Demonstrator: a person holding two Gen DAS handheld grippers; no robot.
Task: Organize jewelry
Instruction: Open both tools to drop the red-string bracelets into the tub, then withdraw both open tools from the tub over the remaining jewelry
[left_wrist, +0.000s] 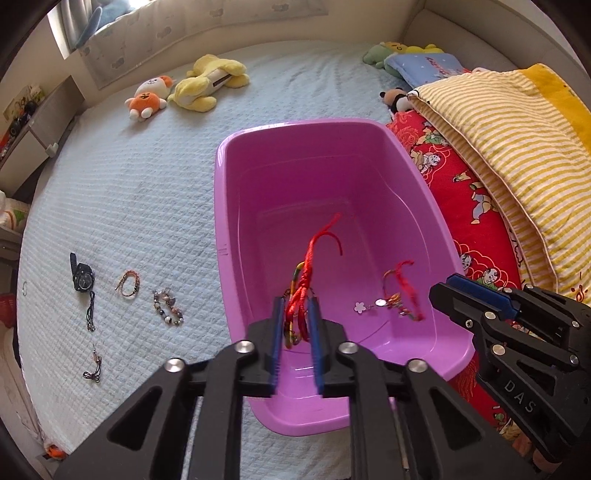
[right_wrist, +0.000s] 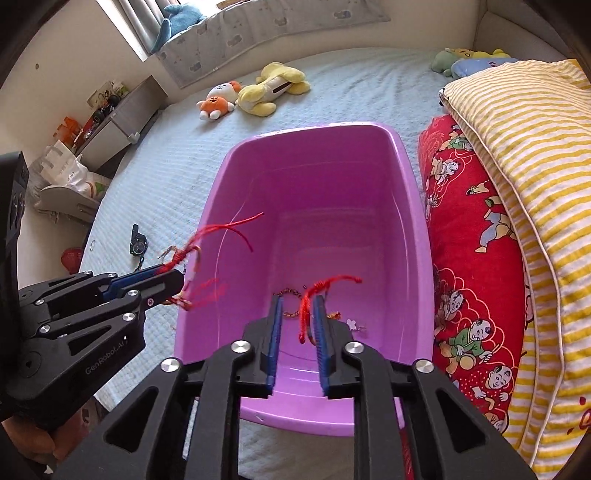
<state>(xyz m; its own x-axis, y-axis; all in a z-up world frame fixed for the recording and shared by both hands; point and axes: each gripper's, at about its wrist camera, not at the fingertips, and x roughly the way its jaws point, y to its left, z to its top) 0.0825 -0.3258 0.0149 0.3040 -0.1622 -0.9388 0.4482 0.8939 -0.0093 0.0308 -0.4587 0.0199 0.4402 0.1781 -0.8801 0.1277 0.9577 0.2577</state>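
Left wrist view: a red braided cord bracelet (left_wrist: 301, 291) hangs between the parted blue pads of the left gripper (left_wrist: 297, 314) above the purple tub (left_wrist: 236, 206), though whether a pad still touches it is unclear. Right wrist view: the right gripper (right_wrist: 297, 314) also stands apart over the tub, a second red cord bracelet (right_wrist: 314, 295) dangling loose between its pads. On the pale blue bedspread (left_wrist: 122, 206) left of the tub lie a watch (left_wrist: 82, 277), a woven bracelet (left_wrist: 128, 283) and a beaded bracelet (left_wrist: 168, 308).
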